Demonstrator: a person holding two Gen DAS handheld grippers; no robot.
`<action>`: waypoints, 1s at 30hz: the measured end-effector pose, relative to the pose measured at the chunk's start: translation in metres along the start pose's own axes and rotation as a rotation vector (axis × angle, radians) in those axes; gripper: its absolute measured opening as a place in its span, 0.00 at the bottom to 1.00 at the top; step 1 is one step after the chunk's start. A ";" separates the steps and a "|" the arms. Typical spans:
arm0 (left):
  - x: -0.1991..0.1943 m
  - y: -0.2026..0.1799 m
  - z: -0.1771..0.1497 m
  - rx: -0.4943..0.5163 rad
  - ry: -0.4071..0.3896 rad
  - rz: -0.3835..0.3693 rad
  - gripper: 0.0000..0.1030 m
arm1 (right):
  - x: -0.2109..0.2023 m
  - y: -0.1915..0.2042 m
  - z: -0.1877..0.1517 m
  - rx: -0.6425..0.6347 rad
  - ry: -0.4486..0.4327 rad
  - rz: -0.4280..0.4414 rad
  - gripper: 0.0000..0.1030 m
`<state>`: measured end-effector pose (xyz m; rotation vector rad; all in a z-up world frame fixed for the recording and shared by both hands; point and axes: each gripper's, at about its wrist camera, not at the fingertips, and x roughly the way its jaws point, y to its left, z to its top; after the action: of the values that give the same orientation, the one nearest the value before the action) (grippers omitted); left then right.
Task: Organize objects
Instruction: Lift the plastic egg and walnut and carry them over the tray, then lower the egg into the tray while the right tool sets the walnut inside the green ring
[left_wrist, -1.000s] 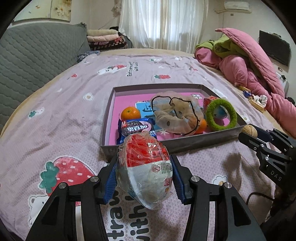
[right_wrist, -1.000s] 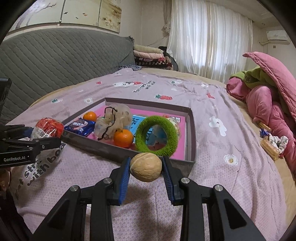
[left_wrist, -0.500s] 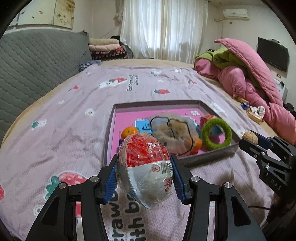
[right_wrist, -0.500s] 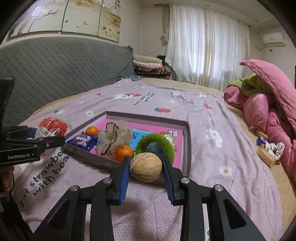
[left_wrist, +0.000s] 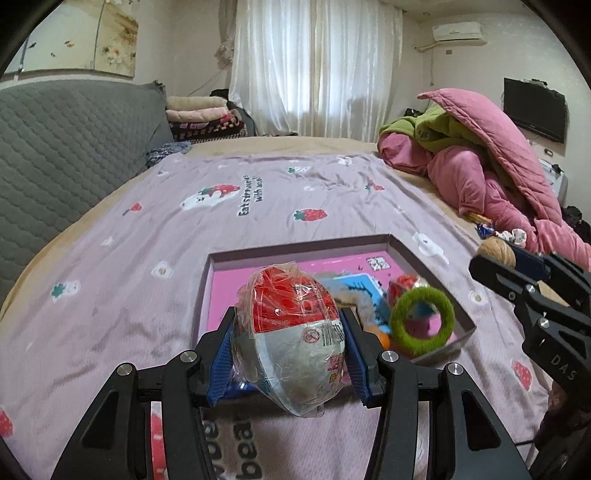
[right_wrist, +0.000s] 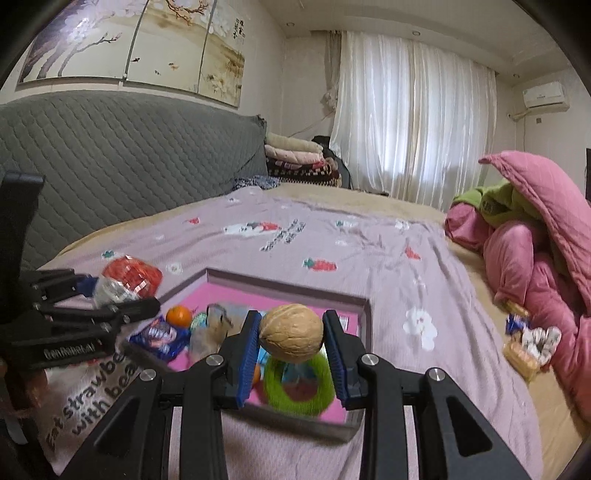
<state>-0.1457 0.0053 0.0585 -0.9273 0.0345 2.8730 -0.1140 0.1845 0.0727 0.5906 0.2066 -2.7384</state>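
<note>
My left gripper (left_wrist: 288, 347) is shut on a plastic-wrapped red and white egg-shaped packet (left_wrist: 290, 332), held in the air above the near side of the grey tray (left_wrist: 295, 248). My right gripper (right_wrist: 291, 339) is shut on a walnut (right_wrist: 291, 332), raised over the tray's near edge (right_wrist: 354, 428). The pink-floored tray holds a green fuzzy ring (right_wrist: 297, 384), a small orange (right_wrist: 178, 316), a blue snack packet (right_wrist: 159, 334) and a beige scrunchie (right_wrist: 218, 325). The left gripper with its packet (right_wrist: 127, 280) shows at the left of the right wrist view.
The tray lies on a lilac strawberry-print bedspread (left_wrist: 258, 192). A heap of pink and green quilts (left_wrist: 480, 155) fills the right side, with small wrapped items (right_wrist: 532, 343) beside it. A grey quilted headboard (right_wrist: 129, 162) stands at the left, folded blankets (right_wrist: 291, 155) beyond.
Both grippers have risen with their loads and tipped more level, so the tray sits lower and smaller in both views. Neither grip has changed.
</note>
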 end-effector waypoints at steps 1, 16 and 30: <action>0.002 -0.001 0.003 -0.001 -0.003 -0.002 0.52 | 0.002 0.000 0.004 -0.003 -0.009 -0.003 0.33; 0.043 -0.010 0.013 -0.010 0.015 -0.020 0.52 | 0.035 -0.003 -0.009 -0.007 0.052 0.000 0.33; 0.057 -0.020 -0.017 0.019 0.079 -0.032 0.52 | 0.056 -0.003 -0.043 0.004 0.168 0.023 0.33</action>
<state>-0.1792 0.0308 0.0121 -1.0279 0.0531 2.8008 -0.1472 0.1804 0.0102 0.8195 0.2324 -2.6680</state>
